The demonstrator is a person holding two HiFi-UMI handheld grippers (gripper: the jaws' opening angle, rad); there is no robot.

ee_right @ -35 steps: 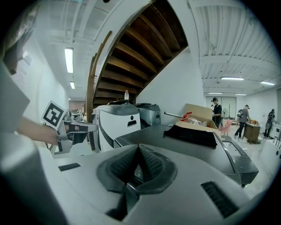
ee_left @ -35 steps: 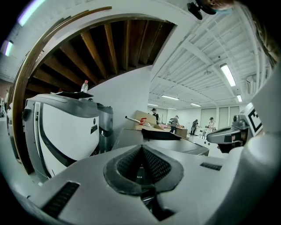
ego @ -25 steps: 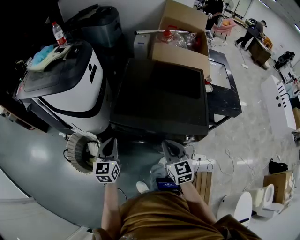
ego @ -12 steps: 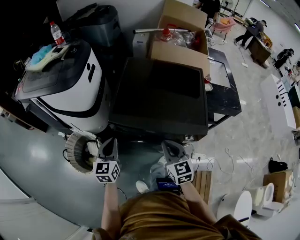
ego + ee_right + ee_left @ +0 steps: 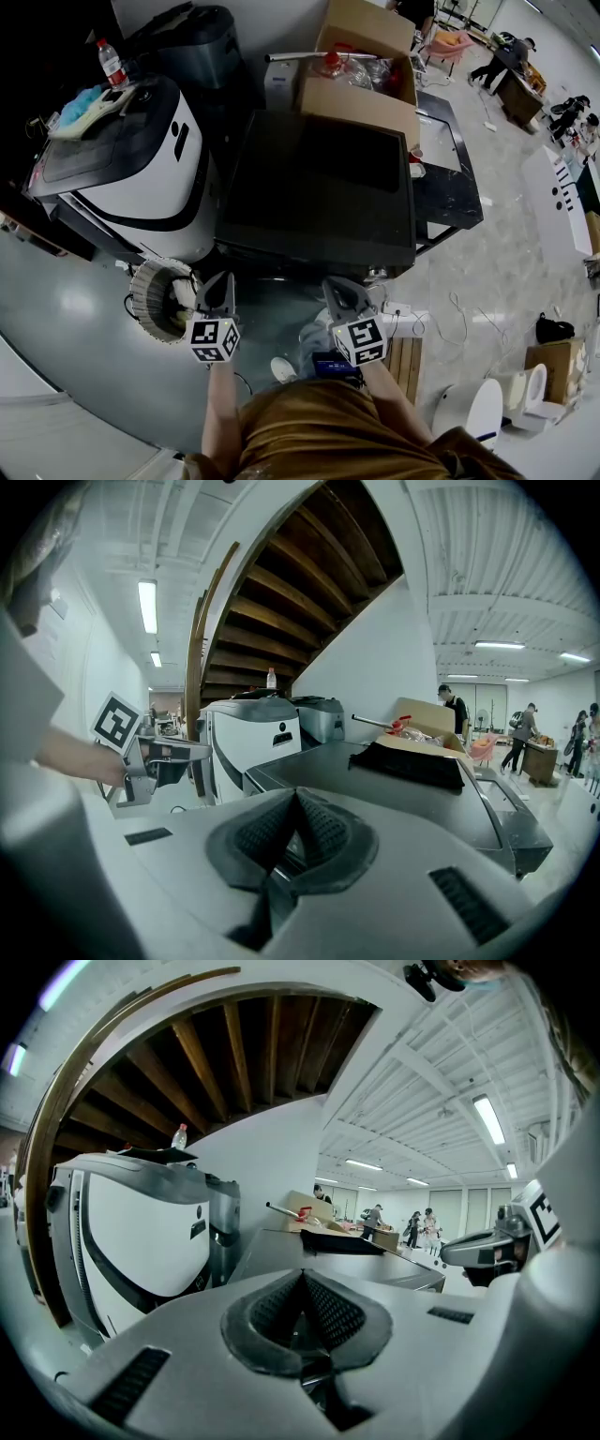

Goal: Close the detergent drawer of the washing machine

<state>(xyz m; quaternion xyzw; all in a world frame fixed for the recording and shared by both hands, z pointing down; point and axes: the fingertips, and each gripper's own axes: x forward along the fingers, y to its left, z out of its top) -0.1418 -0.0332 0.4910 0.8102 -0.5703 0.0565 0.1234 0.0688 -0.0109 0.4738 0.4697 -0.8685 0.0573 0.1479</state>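
Note:
The dark grey washing machine (image 5: 319,187) stands in front of me, seen from above in the head view, and its top fills the middle of the right gripper view (image 5: 394,789). Its front face lies under the top's near edge, so I cannot make out the detergent drawer. My left gripper (image 5: 217,281) hovers at the machine's near left corner, jaws shut and empty (image 5: 302,1307). My right gripper (image 5: 336,287) is level with it by the near right part, pads together with nothing between them (image 5: 291,832). Neither gripper touches the machine.
A white-and-black appliance (image 5: 131,159) stands to the left, with a water bottle (image 5: 111,66) on top. A cardboard box (image 5: 361,80) of bottles sits behind the washer. A coiled hose (image 5: 159,300), a power strip (image 5: 405,314) and a wooden pallet (image 5: 405,361) lie on the floor nearby.

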